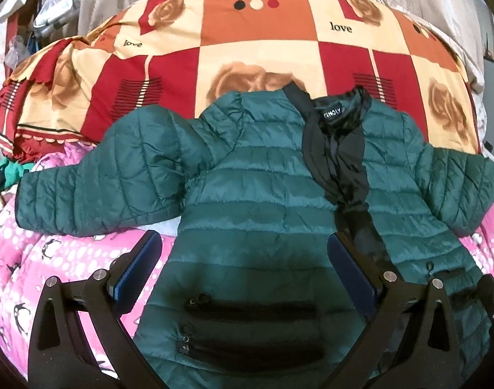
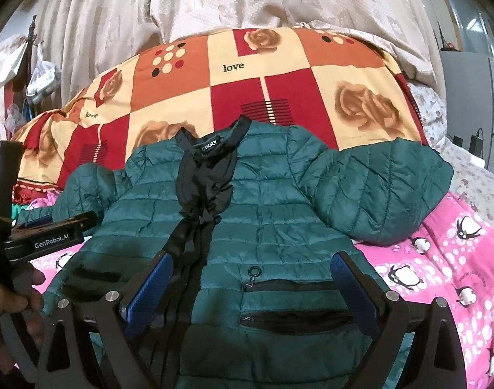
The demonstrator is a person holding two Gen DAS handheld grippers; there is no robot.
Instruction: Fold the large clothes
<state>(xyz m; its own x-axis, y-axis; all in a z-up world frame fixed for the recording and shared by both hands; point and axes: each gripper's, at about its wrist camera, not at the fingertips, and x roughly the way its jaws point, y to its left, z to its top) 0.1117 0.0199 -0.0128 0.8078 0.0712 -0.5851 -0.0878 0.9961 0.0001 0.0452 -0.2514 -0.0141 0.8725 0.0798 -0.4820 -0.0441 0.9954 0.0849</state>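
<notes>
Left gripper: the left gripper (image 1: 243,253) hangs low over the jacket's hem side, jaws spread wide, nothing between them!
Right gripper: the right gripper (image 2: 253,275) sits just the same, jaws parted and empty, straddling the zip pockets (image 2: 292,287).
Green puffer jacket: the green puffer jacket (image 1: 256,175) lies front-up on the pink penguin blanket (image 2: 448,259), hem nearest the cameras, collar farthest.
Front opening: unzipped, and the black lining (image 1: 339,149) gapes and bunches in the middle. That is trouble, I'd say: pinch one panel alone and the other may slide away.
Sleeves: the left sleeve (image 1: 94,181) stretches out flat; the right sleeve (image 2: 380,194) is already doubled into a puffy lump. I'd expect a lopsided fold unless both get tucked in evenly.
Fabric: shiny, slick-looking quilting. A shallow grip could slip off, and trapped air could spring a fold back open.
Patchwork quilt: the rose-and-"love" patchwork quilt (image 1: 253,42) bulges just behind the collar; a jacket pushed forward could ride up it.
Curtain: a pale curtain (image 2: 214,0) closes the back.
</notes>
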